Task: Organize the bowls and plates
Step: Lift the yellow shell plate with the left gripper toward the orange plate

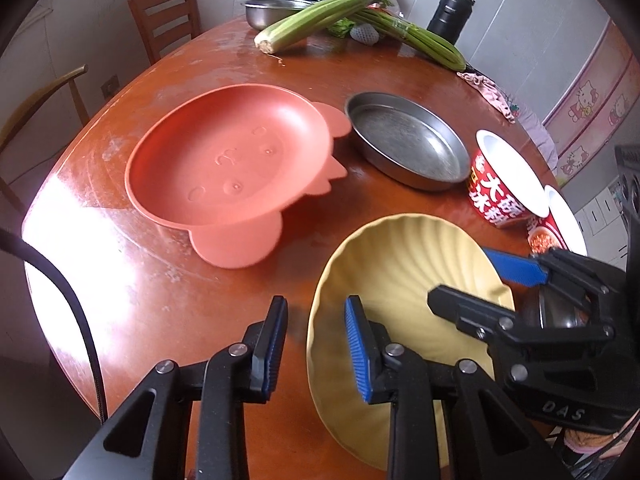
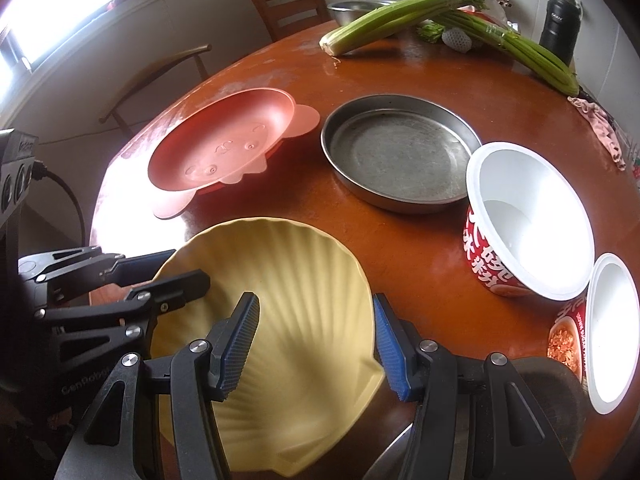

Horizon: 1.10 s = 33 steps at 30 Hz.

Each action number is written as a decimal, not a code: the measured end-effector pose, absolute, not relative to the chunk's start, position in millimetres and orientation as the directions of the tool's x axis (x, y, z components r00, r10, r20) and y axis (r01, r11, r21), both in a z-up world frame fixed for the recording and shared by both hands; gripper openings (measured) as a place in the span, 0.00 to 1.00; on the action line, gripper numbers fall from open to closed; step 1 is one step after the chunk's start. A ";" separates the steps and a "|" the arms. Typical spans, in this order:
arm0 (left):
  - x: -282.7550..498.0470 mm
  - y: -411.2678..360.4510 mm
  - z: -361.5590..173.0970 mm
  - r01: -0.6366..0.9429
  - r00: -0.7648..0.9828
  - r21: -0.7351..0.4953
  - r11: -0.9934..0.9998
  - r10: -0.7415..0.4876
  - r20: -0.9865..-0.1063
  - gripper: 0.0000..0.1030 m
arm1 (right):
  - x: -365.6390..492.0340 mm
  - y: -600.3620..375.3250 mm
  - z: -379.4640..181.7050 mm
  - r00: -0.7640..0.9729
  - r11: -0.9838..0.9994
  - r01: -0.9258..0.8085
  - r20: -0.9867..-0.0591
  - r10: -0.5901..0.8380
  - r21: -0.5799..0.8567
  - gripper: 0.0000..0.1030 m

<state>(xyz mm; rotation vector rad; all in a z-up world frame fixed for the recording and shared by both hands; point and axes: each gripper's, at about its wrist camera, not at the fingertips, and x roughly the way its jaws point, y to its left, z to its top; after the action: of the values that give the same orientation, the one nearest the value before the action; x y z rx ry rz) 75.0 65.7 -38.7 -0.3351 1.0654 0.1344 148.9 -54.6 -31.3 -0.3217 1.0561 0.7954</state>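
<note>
A yellow shell-shaped plate (image 1: pixel 400 272) (image 2: pixel 296 292) hangs tilted over the near edge of the round brown table (image 1: pixel 168 288). My left gripper (image 1: pixel 316 348) is shut on its left rim, one finger outside and the blue pad inside. From the right wrist view, the left gripper (image 2: pixel 191 265) clamps that same rim. My right gripper (image 2: pixel 315 344) (image 1: pixel 457 273) holds the plate's right side by the hinge, one pad inside and one outside the edge. A salmon animal-shaped plate (image 1: pixel 228 160) (image 2: pixel 220 144) and a round metal pan (image 1: pixel 408 144) (image 2: pixel 400 152) lie beyond.
Two red-and-white paper noodle bowls (image 2: pixel 528 216) (image 2: pixel 612 332) lie tipped at the right. At the far side are celery bunches (image 1: pixel 320 20), a steel bowl (image 1: pixel 268 10), a black flask (image 1: pixel 450 12) and a pink cloth (image 1: pixel 488 92). Wooden chairs (image 1: pixel 168 16) stand behind the table.
</note>
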 end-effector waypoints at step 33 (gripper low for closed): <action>41.4 74.1 -38.2 -0.312 0.494 -0.262 0.913 -0.080 -0.866 0.42 | 131.0 -43.1 -42.1 0.204 0.653 -0.738 -0.866 0.457 0.171 0.57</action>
<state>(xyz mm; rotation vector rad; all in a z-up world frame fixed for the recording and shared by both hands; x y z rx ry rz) 41.4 74.1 -38.2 -0.4154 1.0521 0.1457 131.0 -43.1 -42.1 -0.3083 1.0754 0.8519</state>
